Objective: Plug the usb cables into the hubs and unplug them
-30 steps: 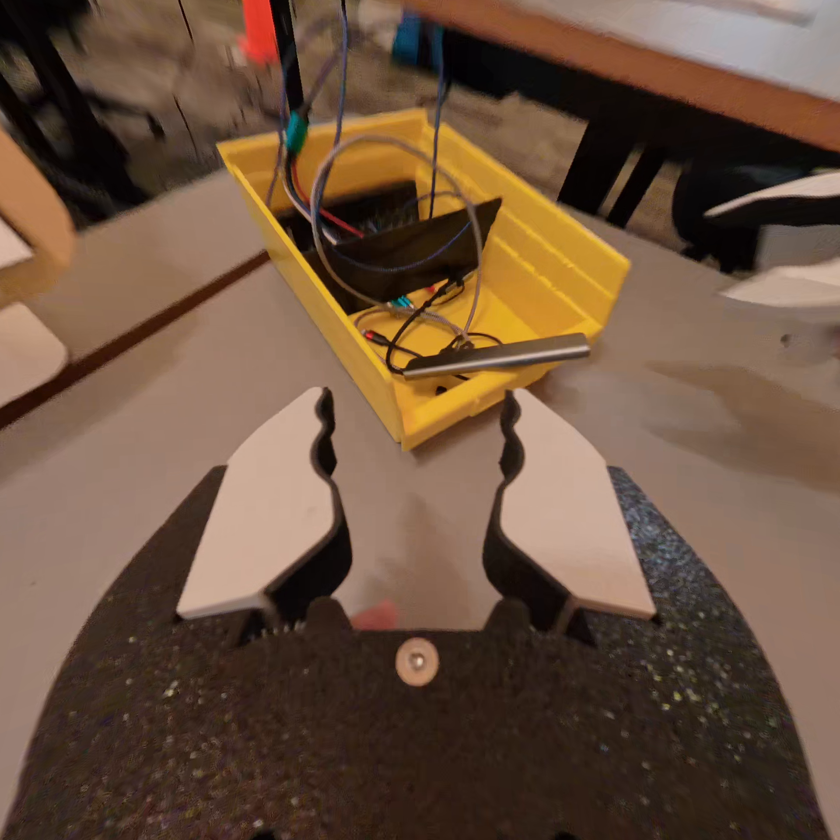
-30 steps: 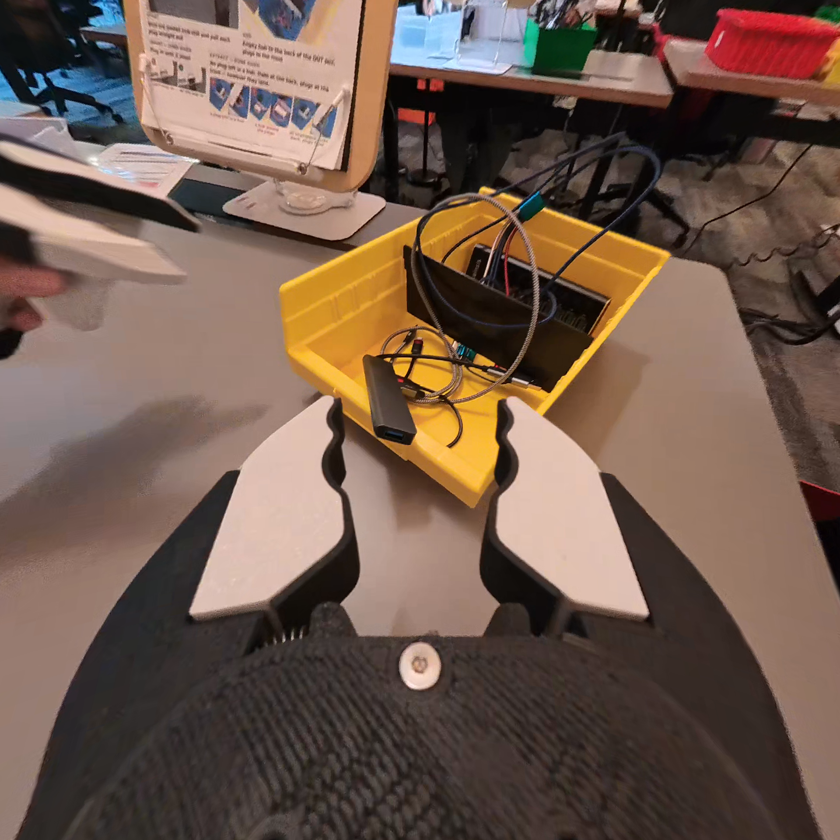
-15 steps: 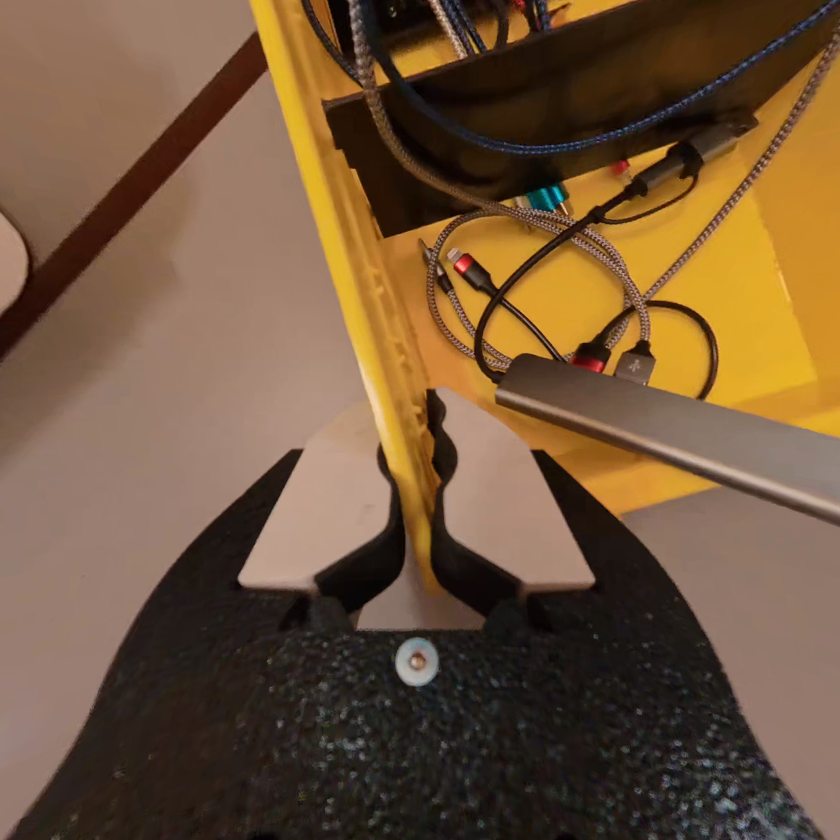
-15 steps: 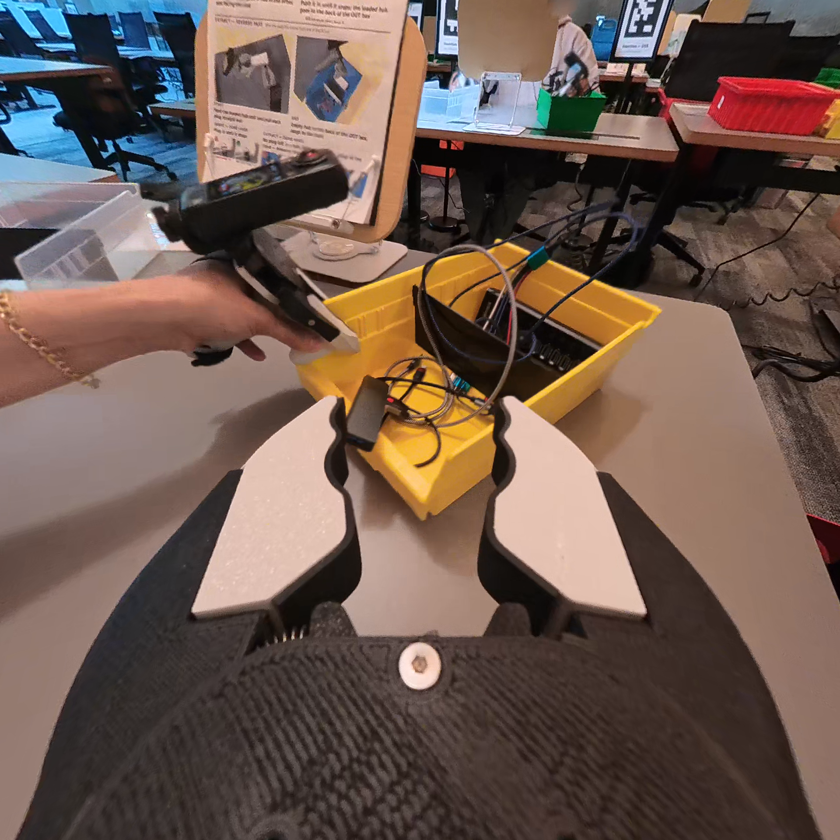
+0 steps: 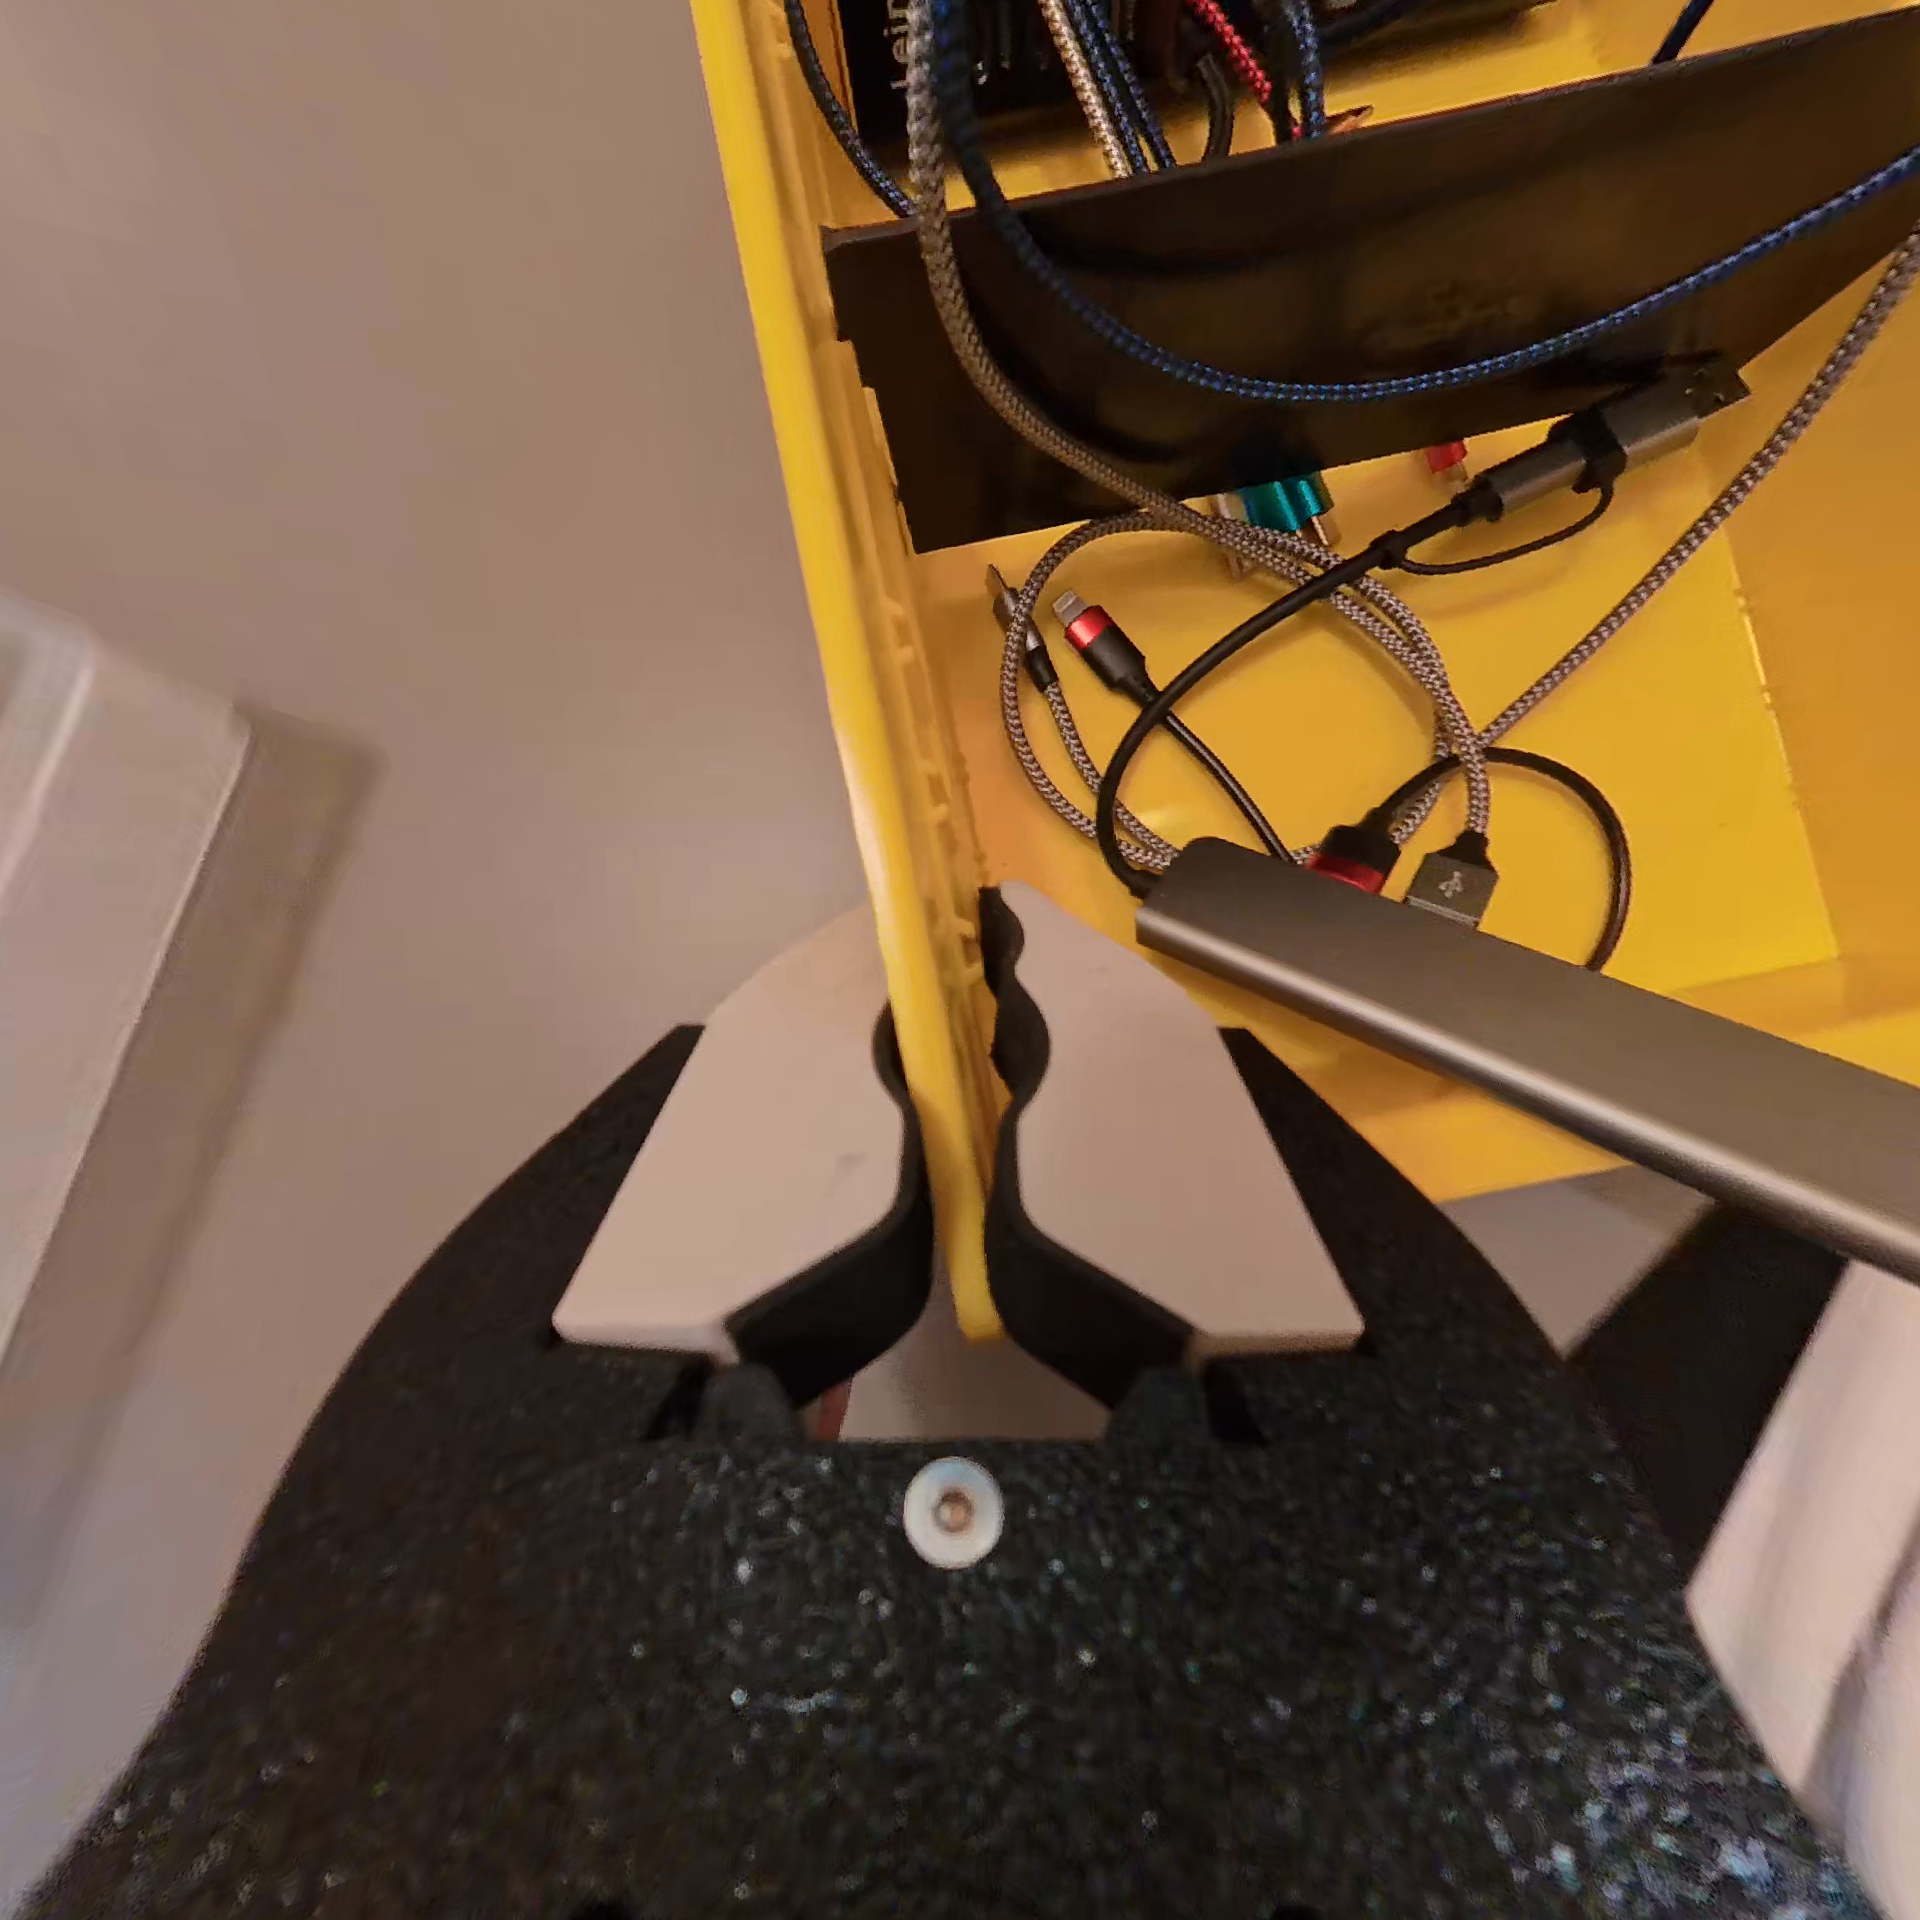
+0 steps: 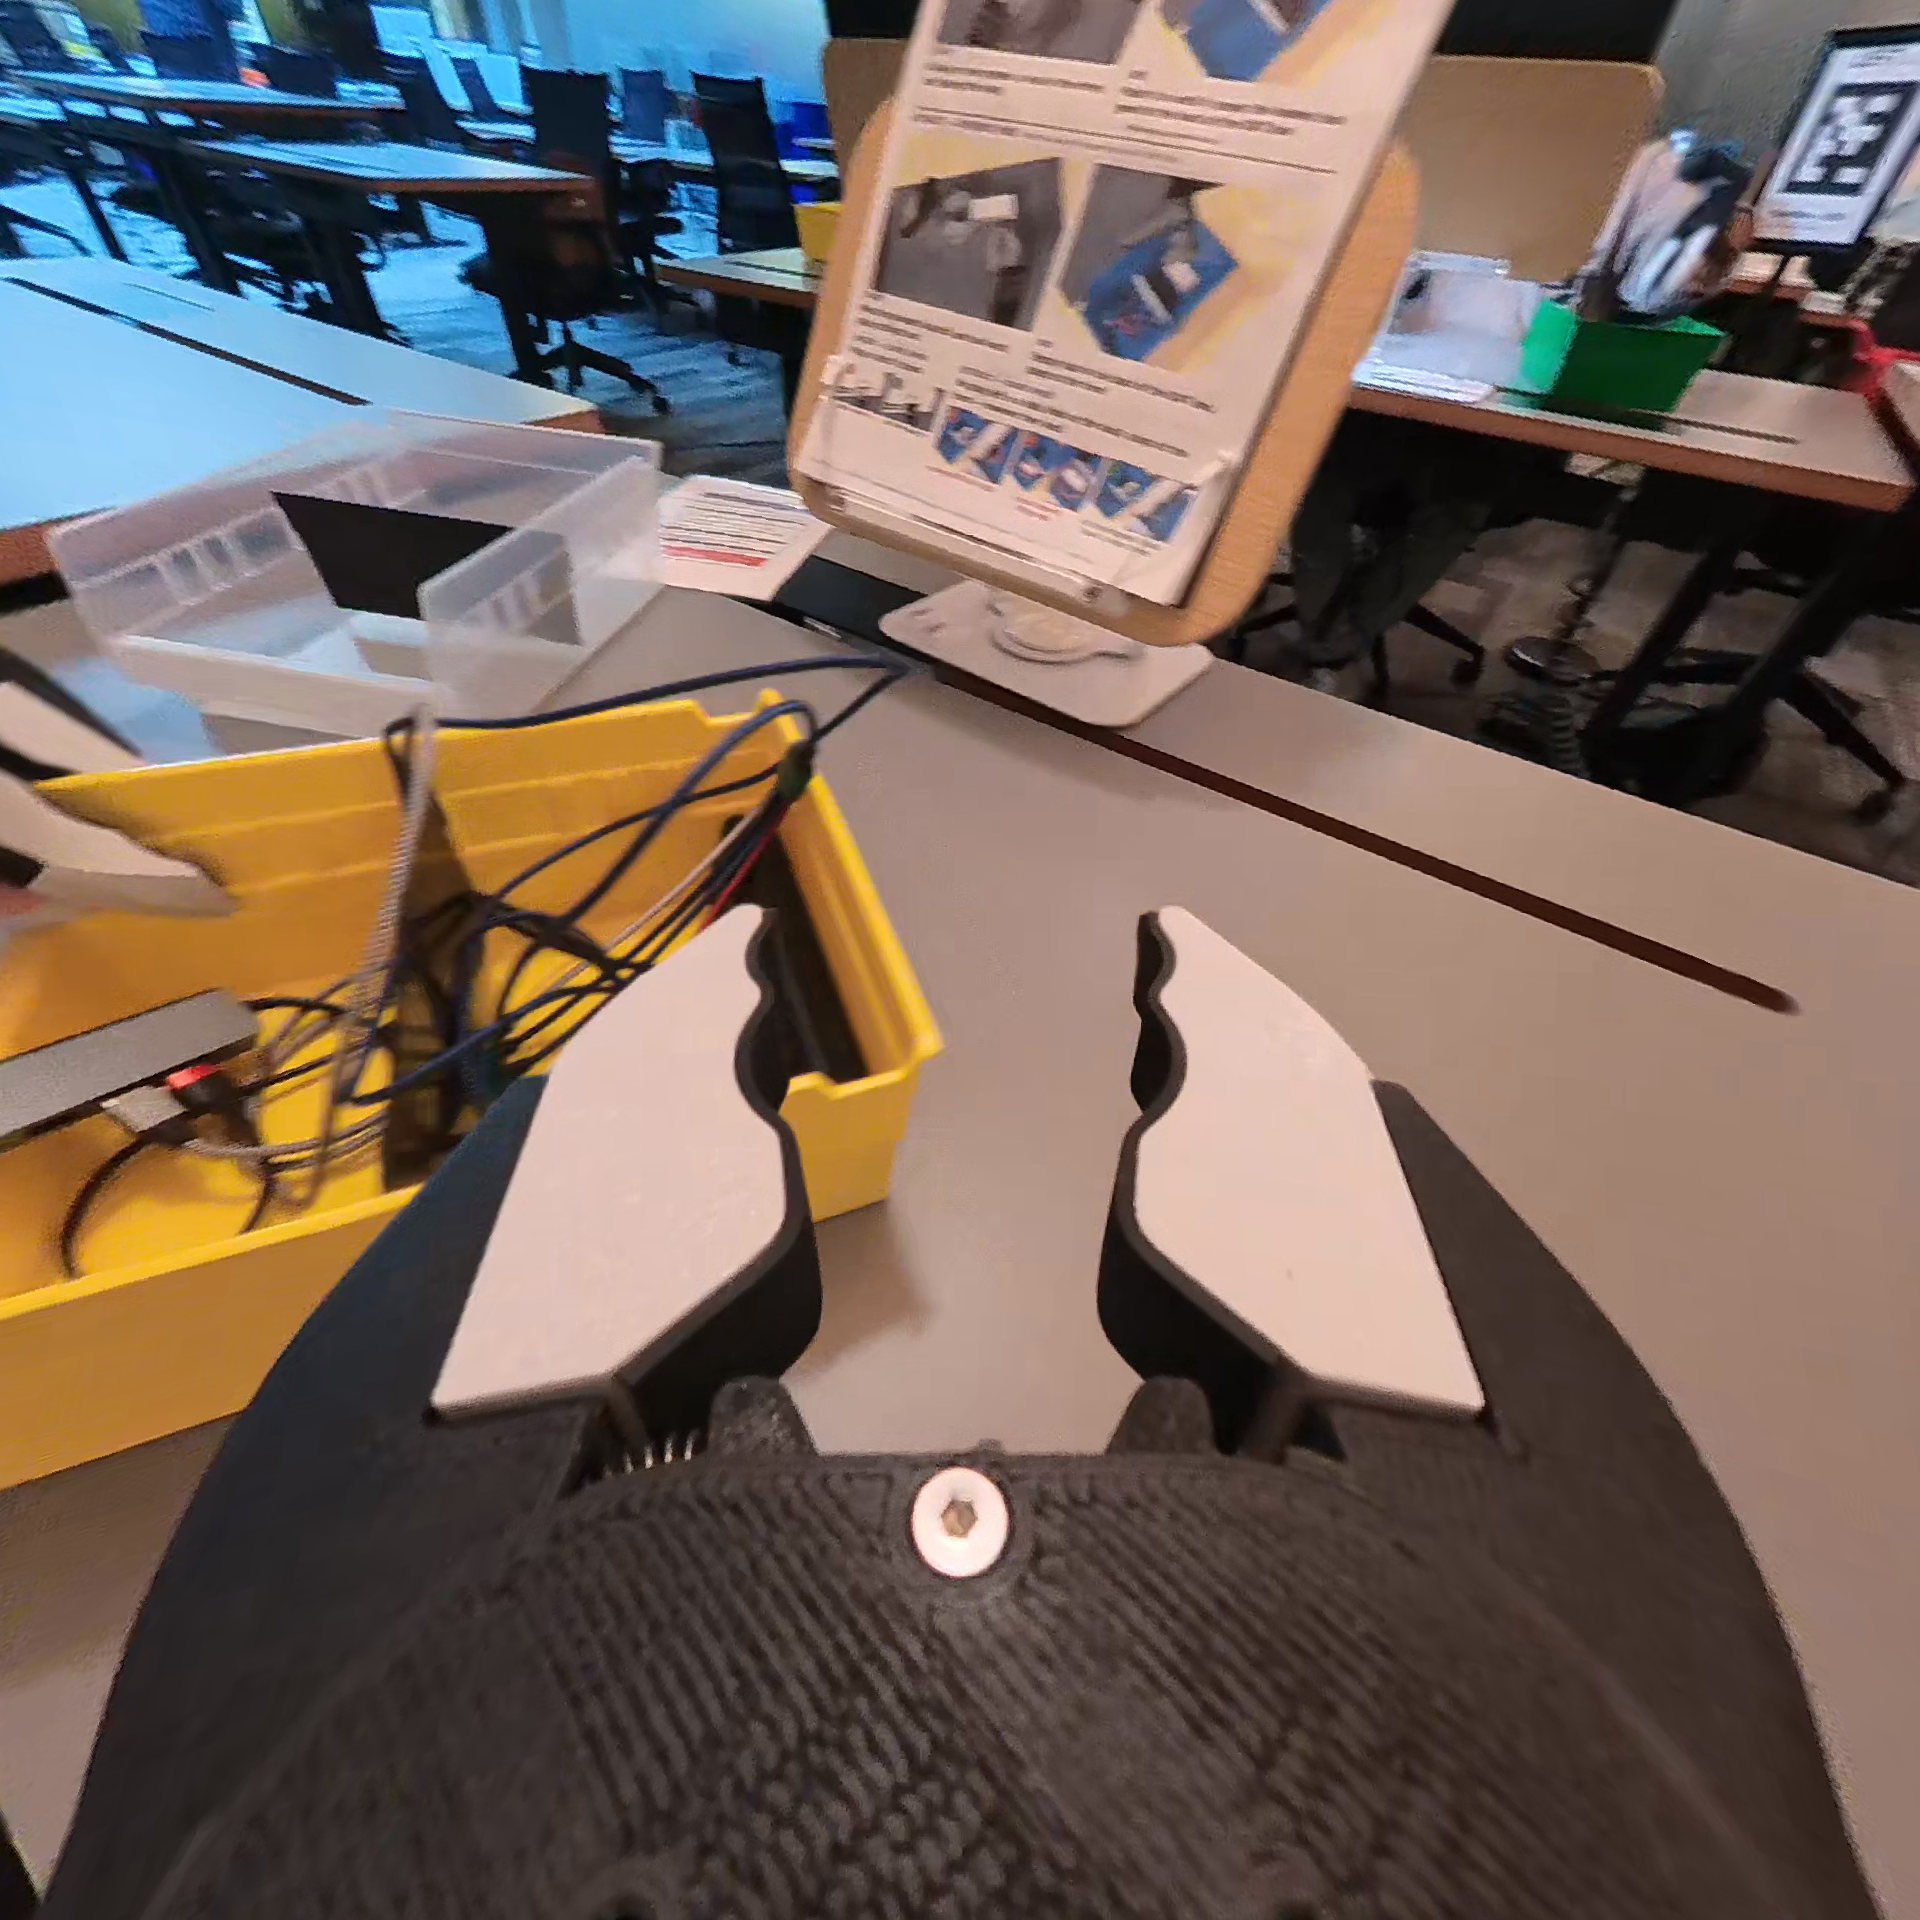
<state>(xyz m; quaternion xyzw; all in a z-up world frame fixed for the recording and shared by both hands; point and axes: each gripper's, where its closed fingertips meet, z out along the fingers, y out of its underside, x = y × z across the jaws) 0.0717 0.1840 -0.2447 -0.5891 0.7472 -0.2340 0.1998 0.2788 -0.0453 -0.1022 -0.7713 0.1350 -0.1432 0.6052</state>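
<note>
Indoors, grey table [image 6: 1351,987], office chairs [image 6: 582,187]

The bin [image 6: 862,1049] sits on the table [image 6: 1455,1039]; inside it a divider [image 5: 1403,312] stands behind the USB hub [image 5: 1455,997] and loose cables [image 5: 1299,644]. A document stand [image 6: 1049,644] stands behind the bin.

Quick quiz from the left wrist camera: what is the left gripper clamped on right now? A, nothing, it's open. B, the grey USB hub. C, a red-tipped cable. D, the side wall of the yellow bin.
D: the left gripper has its jaws closed on either side of the yellow bin wall, while the grey USB hub lies apart to its right.
</note>
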